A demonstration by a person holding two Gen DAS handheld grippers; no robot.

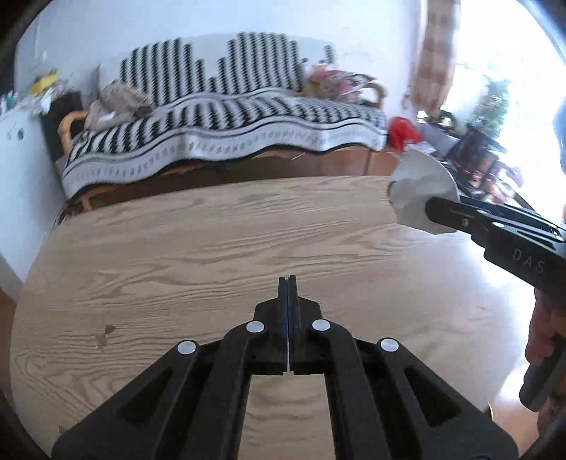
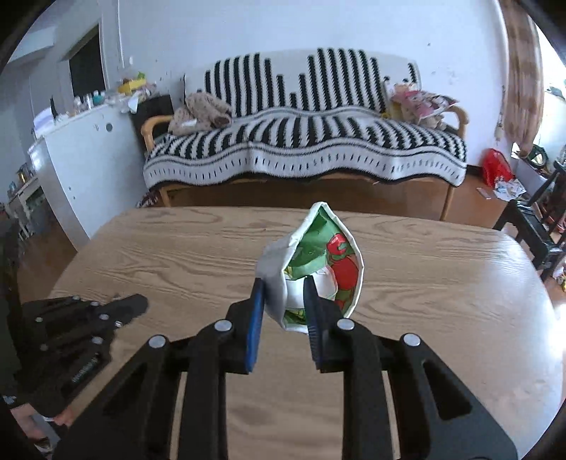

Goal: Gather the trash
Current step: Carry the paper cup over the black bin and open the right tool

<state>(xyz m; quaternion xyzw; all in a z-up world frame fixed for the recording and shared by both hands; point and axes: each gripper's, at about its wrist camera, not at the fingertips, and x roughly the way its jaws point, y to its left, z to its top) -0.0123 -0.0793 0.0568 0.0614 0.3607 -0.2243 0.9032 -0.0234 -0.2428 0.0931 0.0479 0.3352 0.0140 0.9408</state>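
Paper, folded and crushed, is what the right gripper (image 2: pixel 283 304) clamps: a crumpled paper plate (image 2: pixel 318 262) with a green and red print, held above the wooden table (image 2: pixel 442 283). It looks light, soft and easily torn, so pinching across the doubled fold seems safest. The left gripper (image 1: pixel 287 283) hovers with fingers pressed together on nothing.

We are looking across a wooden table (image 2: pixel 442 283) toward a sofa (image 2: pixel 304 148) lying under a black-and-white striped blanket against a pale wall (image 2: pixel 283 32). Daylight is flooding in beside a curtain (image 2: pixel 521 70), and a white cabinet (image 2: pixel 81 159) is standing left.
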